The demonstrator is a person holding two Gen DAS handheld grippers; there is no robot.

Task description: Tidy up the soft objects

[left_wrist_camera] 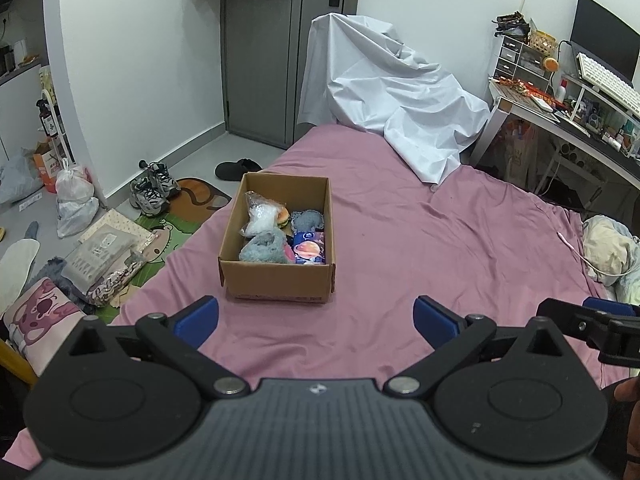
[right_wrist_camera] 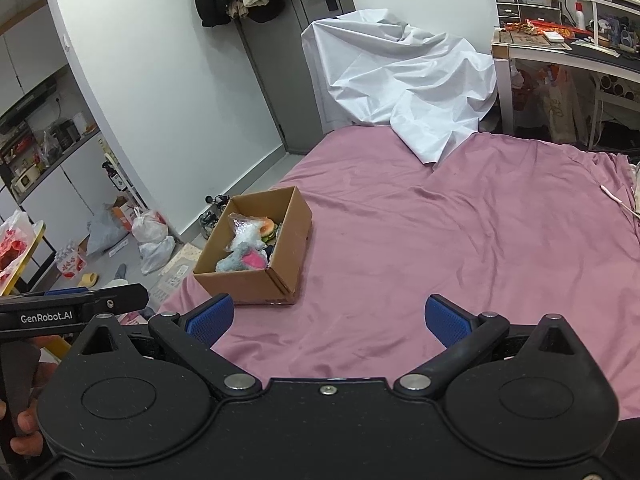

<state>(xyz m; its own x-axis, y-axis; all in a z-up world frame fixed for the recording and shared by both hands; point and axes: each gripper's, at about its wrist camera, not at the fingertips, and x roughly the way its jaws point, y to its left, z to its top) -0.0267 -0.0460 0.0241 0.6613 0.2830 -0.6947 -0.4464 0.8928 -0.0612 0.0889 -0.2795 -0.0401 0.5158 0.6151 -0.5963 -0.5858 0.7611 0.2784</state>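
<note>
Left black tool with blue pads (left_wrist_camera: 316,320) and right black tool with blue pads (right_wrist_camera: 327,318) held side by side, both spread wide, gripping nothing, hovering level.

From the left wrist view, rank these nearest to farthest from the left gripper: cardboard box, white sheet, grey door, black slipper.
1. cardboard box, straight ahead of the left gripper on the pink bedspread.
2. black slipper, on the floor past the box, ahead-left.
3. white sheet, draped at the bed's far end, ahead-right.
4. grey door, in the back wall.
</note>
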